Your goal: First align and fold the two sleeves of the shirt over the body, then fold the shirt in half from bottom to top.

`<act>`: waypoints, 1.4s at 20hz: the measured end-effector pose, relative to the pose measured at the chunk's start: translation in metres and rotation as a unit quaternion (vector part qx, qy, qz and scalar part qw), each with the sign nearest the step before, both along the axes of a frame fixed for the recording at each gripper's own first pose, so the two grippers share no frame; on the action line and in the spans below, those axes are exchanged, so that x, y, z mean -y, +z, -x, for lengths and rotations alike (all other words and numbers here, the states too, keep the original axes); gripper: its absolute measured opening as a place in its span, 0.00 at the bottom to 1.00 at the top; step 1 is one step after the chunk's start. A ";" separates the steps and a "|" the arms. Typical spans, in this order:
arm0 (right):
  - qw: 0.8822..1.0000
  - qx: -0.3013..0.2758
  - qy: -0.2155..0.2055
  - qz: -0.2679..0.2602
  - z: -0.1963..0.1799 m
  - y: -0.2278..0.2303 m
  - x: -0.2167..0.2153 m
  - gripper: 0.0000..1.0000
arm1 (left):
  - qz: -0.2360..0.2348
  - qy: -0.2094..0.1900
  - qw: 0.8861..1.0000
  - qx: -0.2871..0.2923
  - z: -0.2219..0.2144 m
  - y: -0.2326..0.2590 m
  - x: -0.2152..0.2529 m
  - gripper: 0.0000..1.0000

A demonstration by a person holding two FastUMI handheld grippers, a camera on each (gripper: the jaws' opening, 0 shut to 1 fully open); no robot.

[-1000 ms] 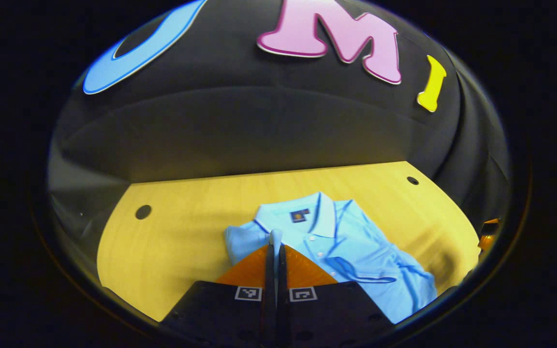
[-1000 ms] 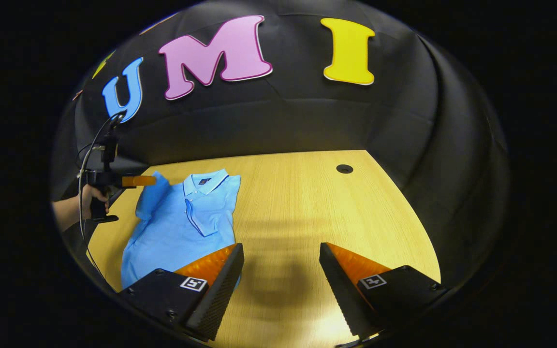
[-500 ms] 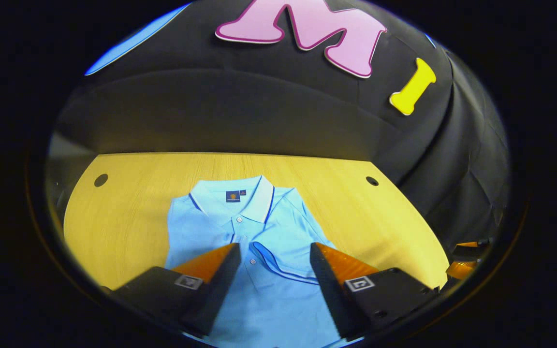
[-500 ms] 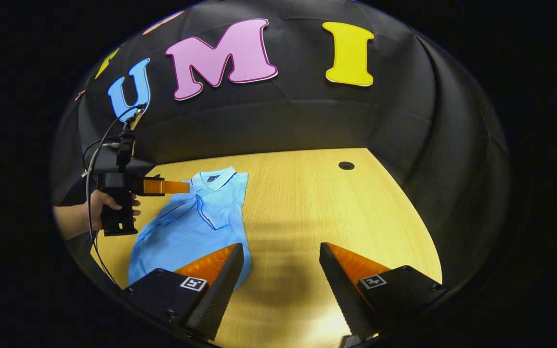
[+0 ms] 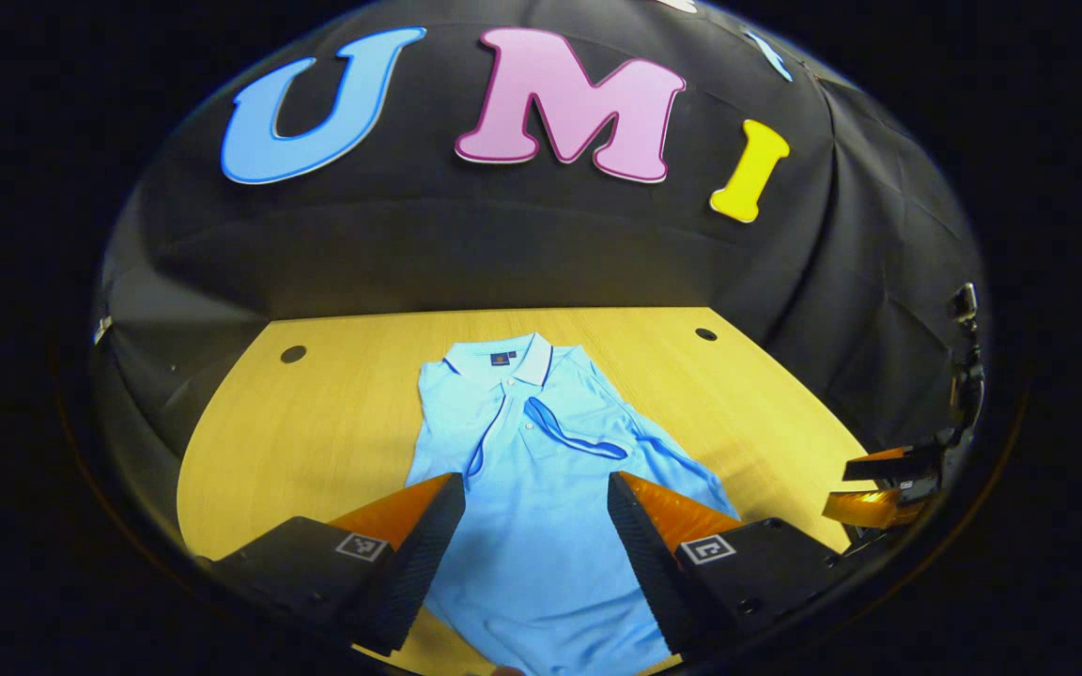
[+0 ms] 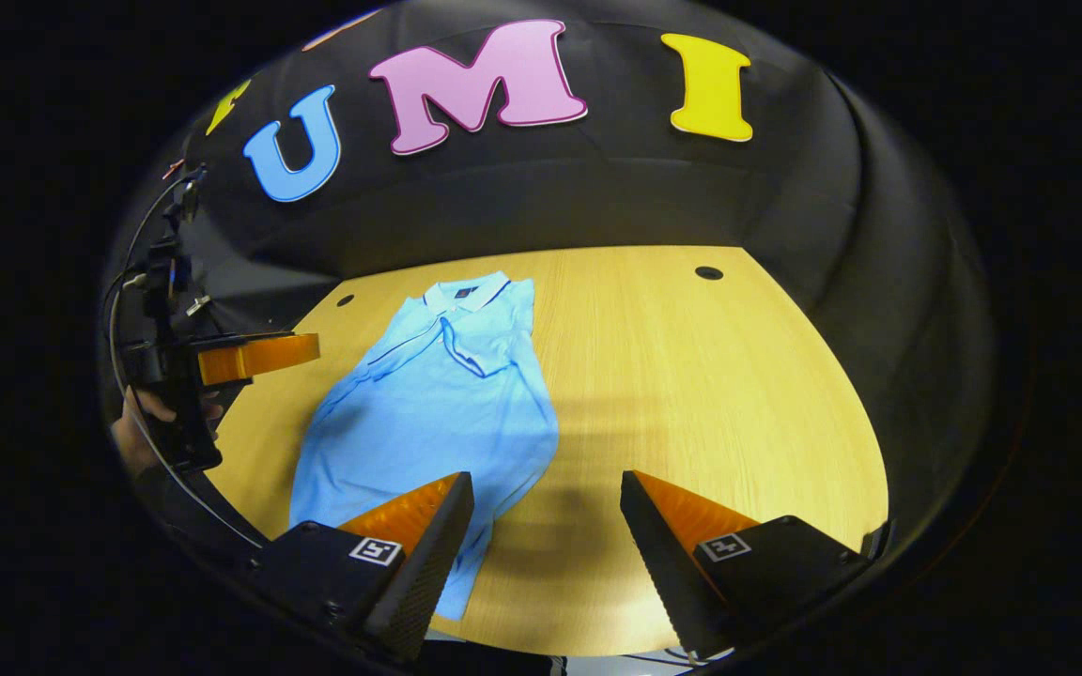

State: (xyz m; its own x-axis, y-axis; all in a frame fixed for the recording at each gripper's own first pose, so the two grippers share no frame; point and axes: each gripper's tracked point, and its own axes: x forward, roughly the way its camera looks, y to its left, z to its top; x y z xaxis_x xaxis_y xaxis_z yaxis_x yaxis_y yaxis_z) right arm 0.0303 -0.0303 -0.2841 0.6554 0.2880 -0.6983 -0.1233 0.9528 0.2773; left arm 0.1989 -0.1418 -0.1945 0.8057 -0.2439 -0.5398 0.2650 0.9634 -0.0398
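Note:
A light blue polo shirt (image 5: 541,488) lies flat on the wooden table (image 5: 316,432), collar (image 5: 503,357) at the far end. Both sleeves lie folded over the body; one dark-trimmed cuff (image 5: 571,434) crosses the chest. My left gripper (image 5: 533,481) hovers open over the shirt's lower half, holding nothing. In the right gripper view the shirt (image 6: 438,404) lies left of centre, and my right gripper (image 6: 546,479) stands open above its hem corner and bare wood. The left gripper (image 6: 255,357) shows there at the left, held by a hand (image 6: 142,427). The right gripper (image 5: 879,483) shows at the left view's right edge.
Two small round holes (image 5: 293,354) (image 5: 705,334) sit near the table's far corners. Black cloth walls close in behind and beside the table. A wide stretch of bare wood (image 6: 710,394) lies to the right of the shirt.
The left gripper, shut on a sleeve a second ago, has let it go over the body, opened, and drawn back toward the near edge. The right gripper stayed open and drew back a little.

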 end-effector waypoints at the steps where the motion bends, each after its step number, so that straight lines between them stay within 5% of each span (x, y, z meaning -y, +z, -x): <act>1: 1.000 -0.005 0.004 -0.005 0.009 -0.001 -0.008 0.98 | 0.001 0.004 1.000 0.001 0.016 0.001 -0.009 0.97; 6: 1.000 -0.023 0.011 -0.014 0.045 -0.008 -0.038 0.98 | 0.014 0.038 0.999 -0.022 0.095 -0.020 -0.038 0.97; 13: 0.997 -0.074 0.025 -0.018 0.091 -0.046 -0.078 0.98 | -0.009 0.037 0.996 -0.075 0.167 -0.084 -0.040 0.98; 24: 0.993 -0.118 0.014 -0.001 0.109 -0.092 -0.105 0.99 | -0.051 0.068 0.985 -0.147 0.197 -0.168 -0.051 0.97; 25: 0.993 -0.119 0.017 0.003 0.107 -0.096 -0.107 0.98 | -0.058 0.073 0.984 -0.151 0.200 -0.171 -0.053 0.92; 26: 0.993 -0.113 0.020 0.009 0.106 -0.095 -0.107 0.98 | -0.068 0.069 0.985 -0.141 0.198 -0.171 -0.054 0.99; 27: 0.993 -0.112 0.024 0.017 0.109 -0.096 -0.107 0.98 | -0.083 0.064 0.984 -0.143 0.199 -0.174 -0.054 0.93; 28: 0.993 -0.107 0.026 0.034 0.108 -0.097 -0.105 0.97 | -0.084 0.061 0.986 -0.133 0.198 -0.173 -0.051 0.98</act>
State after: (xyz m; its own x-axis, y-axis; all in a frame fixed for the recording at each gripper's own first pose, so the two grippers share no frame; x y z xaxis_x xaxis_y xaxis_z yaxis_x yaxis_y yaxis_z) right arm -0.0781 0.0743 -0.3816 0.4761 0.2646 -0.8387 -0.1184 0.9643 0.2370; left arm 0.0011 -0.0905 -0.3677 0.6479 -0.0424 -0.7605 0.1479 0.9865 0.0709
